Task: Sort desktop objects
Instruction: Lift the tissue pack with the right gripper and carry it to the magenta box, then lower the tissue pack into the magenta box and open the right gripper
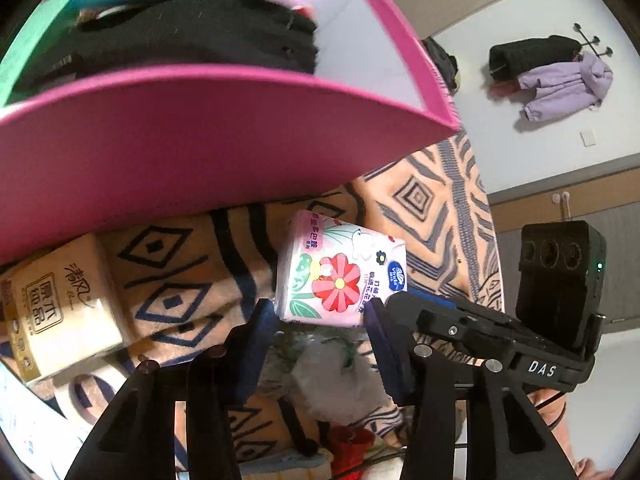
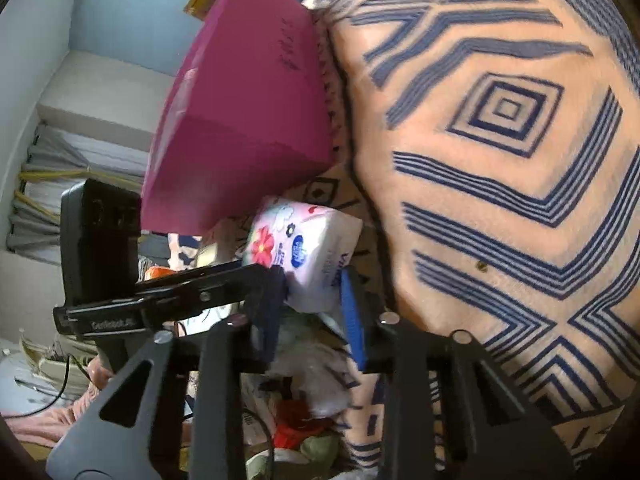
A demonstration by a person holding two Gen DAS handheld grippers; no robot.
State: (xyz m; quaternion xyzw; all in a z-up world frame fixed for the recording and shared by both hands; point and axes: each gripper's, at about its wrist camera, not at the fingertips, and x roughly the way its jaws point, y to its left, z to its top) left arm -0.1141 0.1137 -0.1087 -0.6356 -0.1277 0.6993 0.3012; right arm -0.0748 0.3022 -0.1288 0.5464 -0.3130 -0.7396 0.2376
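I see the floral tissue pack [image 1: 340, 270] lying flat on the patterned blanket [image 1: 424, 216], pink with a red flower and blue logo, its long axis running from the pink box [image 1: 192, 136] toward my tongs. My left gripper [image 1: 320, 344] stands parted and empty. My right gripper [image 2: 316, 312] brackets the pack's near end; I cannot tell whether it grips.
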